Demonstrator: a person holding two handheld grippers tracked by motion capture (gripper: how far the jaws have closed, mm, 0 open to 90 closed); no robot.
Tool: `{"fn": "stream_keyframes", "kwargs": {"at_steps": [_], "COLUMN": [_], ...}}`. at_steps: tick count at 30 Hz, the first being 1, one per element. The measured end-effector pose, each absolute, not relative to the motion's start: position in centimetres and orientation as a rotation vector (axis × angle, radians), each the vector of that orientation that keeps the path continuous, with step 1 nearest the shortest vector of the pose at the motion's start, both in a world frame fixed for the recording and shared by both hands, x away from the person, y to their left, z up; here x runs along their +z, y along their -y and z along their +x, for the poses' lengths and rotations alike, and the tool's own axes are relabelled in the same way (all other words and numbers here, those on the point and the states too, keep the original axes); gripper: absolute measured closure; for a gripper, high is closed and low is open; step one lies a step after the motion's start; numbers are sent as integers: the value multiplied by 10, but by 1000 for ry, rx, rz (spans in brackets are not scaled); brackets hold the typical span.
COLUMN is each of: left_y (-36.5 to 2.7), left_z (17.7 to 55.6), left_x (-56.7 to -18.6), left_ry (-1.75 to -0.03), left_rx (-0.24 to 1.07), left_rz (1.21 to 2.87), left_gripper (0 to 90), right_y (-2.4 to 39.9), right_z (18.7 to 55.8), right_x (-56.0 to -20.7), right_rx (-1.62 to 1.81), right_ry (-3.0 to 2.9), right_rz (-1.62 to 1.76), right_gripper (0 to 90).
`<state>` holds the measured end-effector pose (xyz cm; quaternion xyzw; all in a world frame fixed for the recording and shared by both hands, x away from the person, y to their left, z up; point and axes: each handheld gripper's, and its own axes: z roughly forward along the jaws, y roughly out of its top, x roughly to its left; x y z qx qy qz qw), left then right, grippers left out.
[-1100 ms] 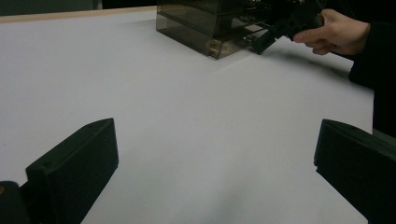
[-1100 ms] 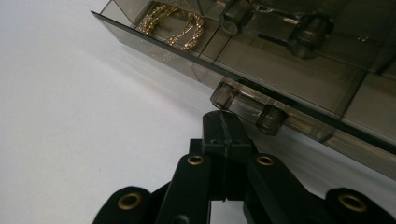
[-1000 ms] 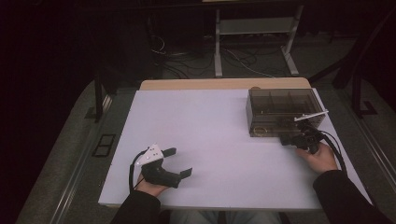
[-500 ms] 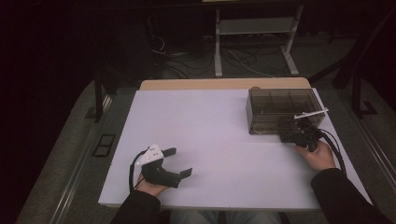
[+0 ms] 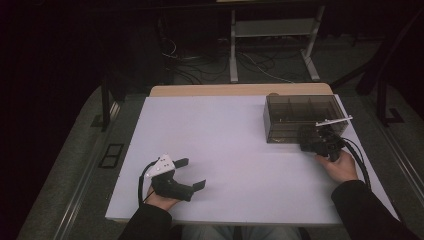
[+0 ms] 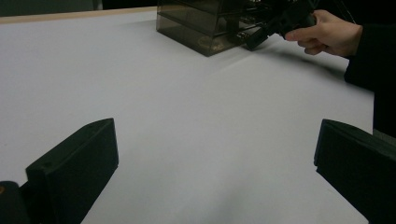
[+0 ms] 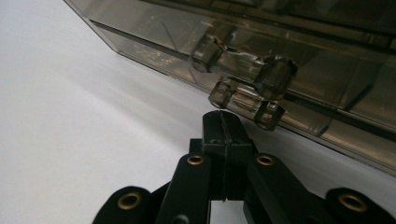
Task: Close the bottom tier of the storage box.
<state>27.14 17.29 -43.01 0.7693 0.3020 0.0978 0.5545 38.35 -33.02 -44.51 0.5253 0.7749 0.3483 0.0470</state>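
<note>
A smoky see-through drawer box (image 5: 299, 116) stands at the back right of the white table (image 5: 235, 135). My right gripper (image 5: 303, 141) is shut, its tips right at the front face of the box. In the right gripper view its jaws are pressed together with nothing between them (image 7: 222, 117), just under the clear drawer knobs (image 7: 275, 72). My left gripper (image 5: 192, 173) rests near the front left edge, held by a hand and pointing right. Its jaws stand wide apart over bare table (image 6: 215, 158). The left gripper view also has the box (image 6: 205, 23) and the other hand (image 6: 329, 32) far off.
A wooden strip (image 5: 240, 90) runs along the table's back edge. Behind it on the dark floor are cables (image 5: 260, 65) and a white stand frame (image 5: 272, 30). Broad bare table lies between the two grippers.
</note>
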Motion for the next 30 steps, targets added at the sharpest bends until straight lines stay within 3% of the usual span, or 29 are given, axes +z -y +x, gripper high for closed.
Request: {"fn": "stream_keyframes", "kwargs": {"at_steps": [11, 16, 22, 25, 27, 30], "left_y": [-172, -172, -172, -172, -172, -173], "left_z": [271, 271, 271, 271, 271, 271], "left_x": [-430, -430, -430, -430, -430, -430], "left_ry": [-712, -710, -712, -713, -714, -716], "left_rx": [227, 225, 223, 223, 223, 226], "left_rz": [1818, 1818, 1815, 1813, 1812, 1809], "left_gripper": [0, 0, 0, 0, 0, 0], "right_y": [329, 326, 321, 318, 314, 307], "right_z": [370, 361, 349, 343, 339, 333], "right_x": [-431, -424, -417, -413, -411, -407], "right_rx": [1169, 1224, 1256, 1271, 1270, 1262], "right_ry": [-2371, -2373, -2380, -2375, -2390, -2404], "right_rz": [1537, 1491, 1435, 1424, 1412, 1392], "right_gripper": [669, 496, 152, 111, 0, 0]}}
